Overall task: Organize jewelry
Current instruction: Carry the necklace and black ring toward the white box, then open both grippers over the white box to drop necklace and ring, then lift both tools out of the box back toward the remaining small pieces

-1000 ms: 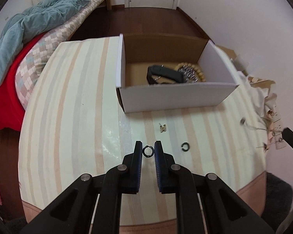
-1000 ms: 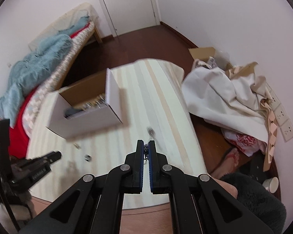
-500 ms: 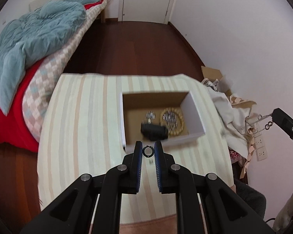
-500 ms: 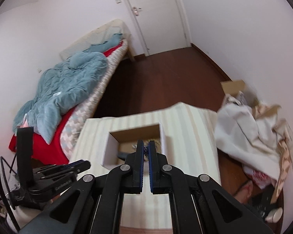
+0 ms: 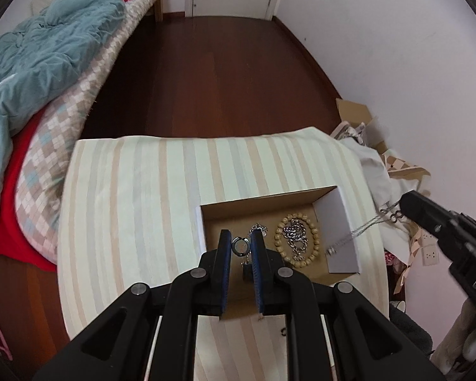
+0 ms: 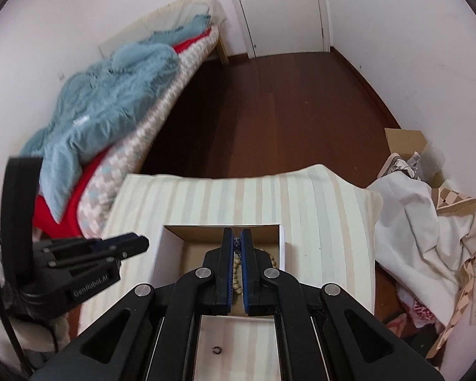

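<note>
Two hand-held grippers carry jewelry above an open cardboard box on a striped table.

A small dark ring (image 5: 241, 246) is pinched upright between the blue pads of the left gripper (image 5: 241, 247), held over the near left part of the cardboard box (image 5: 342, 235). Inside the box lie a wooden bead bracelet (image 5: 296, 239) with a silver chain (image 5: 293, 238) coiled within it. The right gripper (image 6: 237, 243) is pressed almost together on a thin silver necklace (image 5: 358, 233), which dangles over the box's right wall. Another small ring (image 6: 217, 350) lies on the striped tablecloth (image 5: 136, 209) in front of the box. Beyond the table are dark wood floor, a bed with a teal blanket (image 6: 104, 95) on the left, and crumpled white cloth (image 6: 419, 222) on the right.
</note>
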Action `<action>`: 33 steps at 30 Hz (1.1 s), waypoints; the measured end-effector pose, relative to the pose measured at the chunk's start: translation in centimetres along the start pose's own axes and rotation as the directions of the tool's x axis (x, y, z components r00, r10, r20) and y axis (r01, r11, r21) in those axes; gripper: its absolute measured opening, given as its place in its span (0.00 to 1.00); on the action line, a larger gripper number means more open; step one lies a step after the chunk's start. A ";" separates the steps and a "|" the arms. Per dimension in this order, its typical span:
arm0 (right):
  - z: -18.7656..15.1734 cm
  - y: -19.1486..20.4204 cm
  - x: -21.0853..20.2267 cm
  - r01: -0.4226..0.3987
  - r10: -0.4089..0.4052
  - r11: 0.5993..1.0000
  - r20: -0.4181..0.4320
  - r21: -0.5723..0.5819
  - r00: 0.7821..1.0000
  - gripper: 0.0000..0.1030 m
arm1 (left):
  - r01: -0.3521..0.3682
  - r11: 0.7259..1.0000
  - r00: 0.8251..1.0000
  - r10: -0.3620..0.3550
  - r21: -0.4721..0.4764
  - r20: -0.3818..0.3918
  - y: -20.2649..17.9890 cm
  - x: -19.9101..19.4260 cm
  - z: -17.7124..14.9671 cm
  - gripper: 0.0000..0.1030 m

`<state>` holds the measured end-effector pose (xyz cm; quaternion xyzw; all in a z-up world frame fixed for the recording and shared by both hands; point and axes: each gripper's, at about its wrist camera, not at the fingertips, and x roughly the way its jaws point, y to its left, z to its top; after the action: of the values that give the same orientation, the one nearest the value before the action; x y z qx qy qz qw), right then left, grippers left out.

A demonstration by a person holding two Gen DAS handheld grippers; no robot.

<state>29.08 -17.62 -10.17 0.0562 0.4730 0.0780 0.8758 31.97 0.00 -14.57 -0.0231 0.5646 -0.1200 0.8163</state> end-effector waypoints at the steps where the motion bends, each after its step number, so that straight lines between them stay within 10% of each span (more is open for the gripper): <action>1: 0.0 0.0 0.6 0.006 -0.007 1.000 -0.010 -0.006 1.000 0.04 | 0.001 1.000 1.000 -0.001 -0.005 -0.010 0.1 0.5 0.1 0.10; 8: 0.9 0.0 5.0 0.037 -0.040 0.999 -0.118 -0.025 0.992 0.05 | 0.051 0.996 0.996 -0.055 -0.067 -0.067 0.6 2.8 0.8 0.13; 10: 1.1 -0.4 5.7 0.052 -0.054 0.999 -0.143 -0.012 0.988 0.07 | 0.032 0.997 0.998 -0.036 -0.066 -0.055 0.6 2.5 0.9 0.31; 15: 1.0 -1.0 5.4 0.115 -0.115 0.993 -0.117 -0.011 0.986 0.52 | -0.089 0.994 0.995 0.091 -0.070 0.027 1.3 0.3 0.7 0.75; 21: -0.6 -0.9 4.7 0.196 -0.200 0.980 -0.124 -0.043 0.972 0.93 | -0.205 0.975 0.971 0.213 -0.085 0.105 2.3 -1.8 -0.7 0.96; 33: -4.6 0.1 4.0 0.256 -0.264 0.964 -0.136 -0.070 0.955 1.00 | -0.298 0.953 0.949 0.301 -0.046 0.089 1.9 -1.1 -5.2 1.00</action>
<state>27.43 -16.64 -15.97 -0.0346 0.5361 -0.0219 0.8432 27.15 2.60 -15.80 0.0440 0.5240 0.0158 0.8504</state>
